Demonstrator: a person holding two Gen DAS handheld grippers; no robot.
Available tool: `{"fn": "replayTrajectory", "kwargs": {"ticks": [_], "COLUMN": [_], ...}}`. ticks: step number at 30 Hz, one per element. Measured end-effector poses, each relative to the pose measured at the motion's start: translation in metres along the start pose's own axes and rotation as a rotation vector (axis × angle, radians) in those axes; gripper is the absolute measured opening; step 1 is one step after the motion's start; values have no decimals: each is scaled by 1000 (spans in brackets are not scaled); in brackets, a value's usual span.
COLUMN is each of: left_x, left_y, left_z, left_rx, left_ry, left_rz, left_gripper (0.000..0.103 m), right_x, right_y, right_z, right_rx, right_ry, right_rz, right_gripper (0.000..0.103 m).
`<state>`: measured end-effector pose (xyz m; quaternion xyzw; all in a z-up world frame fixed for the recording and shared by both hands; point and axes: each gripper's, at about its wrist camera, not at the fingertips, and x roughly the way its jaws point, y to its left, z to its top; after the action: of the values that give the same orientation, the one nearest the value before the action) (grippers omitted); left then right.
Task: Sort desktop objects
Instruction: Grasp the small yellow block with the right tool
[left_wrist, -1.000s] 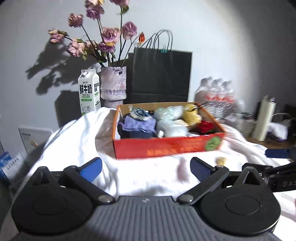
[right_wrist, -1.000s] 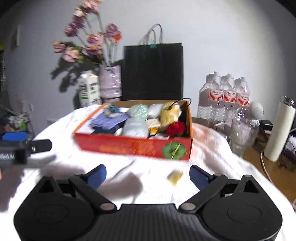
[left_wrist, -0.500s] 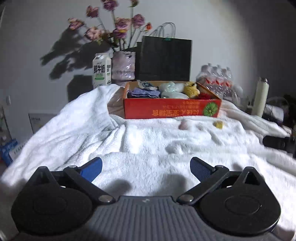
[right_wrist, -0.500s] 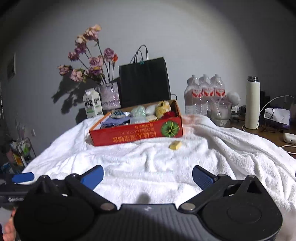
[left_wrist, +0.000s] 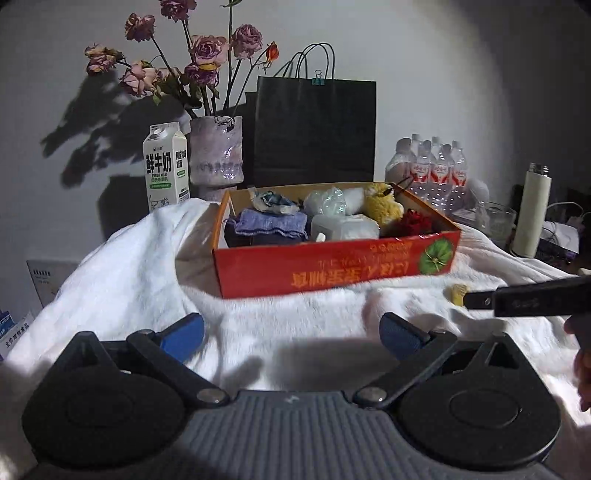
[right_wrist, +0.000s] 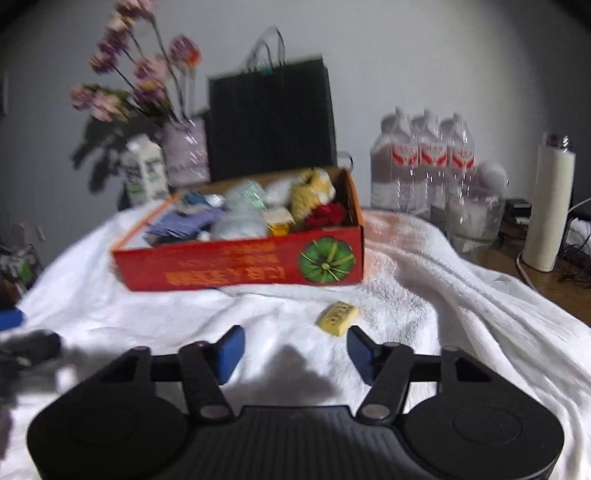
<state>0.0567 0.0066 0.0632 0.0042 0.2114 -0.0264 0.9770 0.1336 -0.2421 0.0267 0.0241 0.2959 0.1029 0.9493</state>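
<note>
White fluffy towel (right_wrist: 424, 295) covers the table, probably as a soft work surface, with the red-orange open cardboard box (right_wrist: 240, 267) at frame centre already packed with sorted soft items. Small yellow rectangular block (right_wrist: 338, 314) lies alone on the towel just below the box, likely the next pick. Right tongs (right_wrist: 295, 350) have just been closing, half-narrowed, nothing between them, block just ahead; left tongs (left_wrist: 291, 332) wide, empty.
</note>
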Motion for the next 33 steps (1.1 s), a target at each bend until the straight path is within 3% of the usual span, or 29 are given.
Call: {"fn": "replayTrajectory", "kwargs": {"ticks": [4, 8, 10, 11, 12, 13, 15, 18, 27, 33], "left_x": [27, 45, 54, 56, 58, 61, 66, 67, 16, -34], "left_y": [1, 0, -1, -1, -2, -3, -4, -3, -17, -30], "left_z": [3, 3, 3, 3, 3, 2, 0, -1, 8, -10], "left_rx": [-18, -17, -19, -23, -24, -23, -22, -25, -31, -41], "left_ry": [24, 42, 62, 62, 58, 68, 92, 102, 39, 26], "left_rz": [-15, -26, -34, -37, -41, -40, -33, -19, -16, -40], "left_gripper": [103, 101, 100, 89, 67, 58, 23, 7, 5, 5], "right_x": [42, 54, 58, 58, 57, 56, 51, 37, -35, -96], "right_y": [-10, -13, -10, -8, -6, -5, -3, 7, 43, 54], "right_z": [5, 9, 12, 13, 12, 12, 12, 12, 10, -18], "right_rx": [51, 57, 34, 21, 13, 9, 1, -22, -63, -107], "right_ry": [45, 60, 69, 68, 65, 62, 46, -1, -89, -120], "right_rz": [-59, -68, -78, -89, -86, -80, -66, -34, 94, 162], "right_gripper": [44, 45, 39, 33, 25, 24, 22, 22, 22, 22]}}
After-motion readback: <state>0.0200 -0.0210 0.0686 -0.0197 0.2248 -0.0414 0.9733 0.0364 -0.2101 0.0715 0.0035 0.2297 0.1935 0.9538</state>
